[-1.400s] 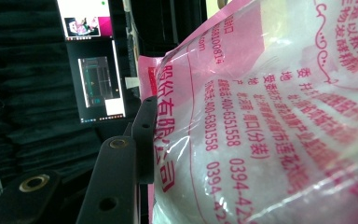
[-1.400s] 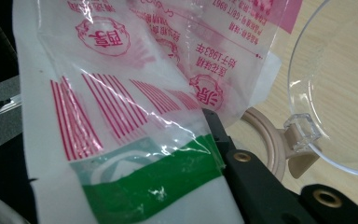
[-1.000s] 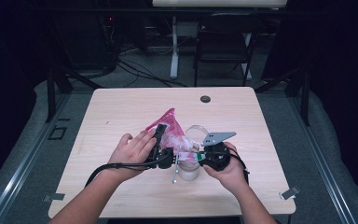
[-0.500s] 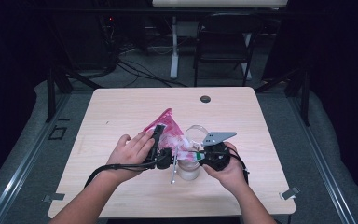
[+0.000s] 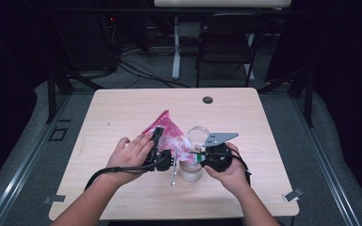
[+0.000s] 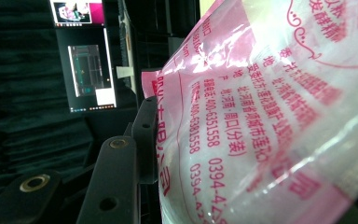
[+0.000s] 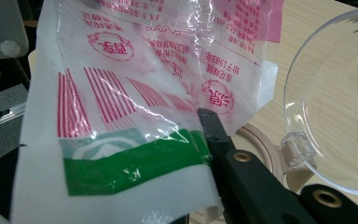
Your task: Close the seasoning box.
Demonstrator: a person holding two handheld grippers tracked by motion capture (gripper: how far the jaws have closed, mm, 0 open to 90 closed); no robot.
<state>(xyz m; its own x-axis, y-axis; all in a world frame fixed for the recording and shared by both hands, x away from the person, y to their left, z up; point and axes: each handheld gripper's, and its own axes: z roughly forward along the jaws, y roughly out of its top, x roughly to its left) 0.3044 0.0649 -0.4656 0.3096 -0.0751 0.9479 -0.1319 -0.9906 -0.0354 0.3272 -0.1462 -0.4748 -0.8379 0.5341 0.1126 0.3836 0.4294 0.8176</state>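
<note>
Pink-and-clear plastic bag (image 5: 169,134) of white powder, red Chinese print, digits 0394, green strip, left gripper (image 5: 162,157) and right gripper (image 5: 199,159) both clamped on it

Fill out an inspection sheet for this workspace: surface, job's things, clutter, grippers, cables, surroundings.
Surface: light wooden table, with a dark round cap near its far edge.
Job's things: pink printed plastic bag of white powder held over an open jar; the jar's clear hinged lid stands open.
Clutter: a thin metal rod-like piece beside the jar; otherwise nothing seen.
Grippers: left gripper clamps the bag's body; right gripper is shut on the bag's green-and-white sealed edge.
Cables: a black cable trails from the left gripper.
Surroundings: dark room, a folding chair, floor cables.
</note>
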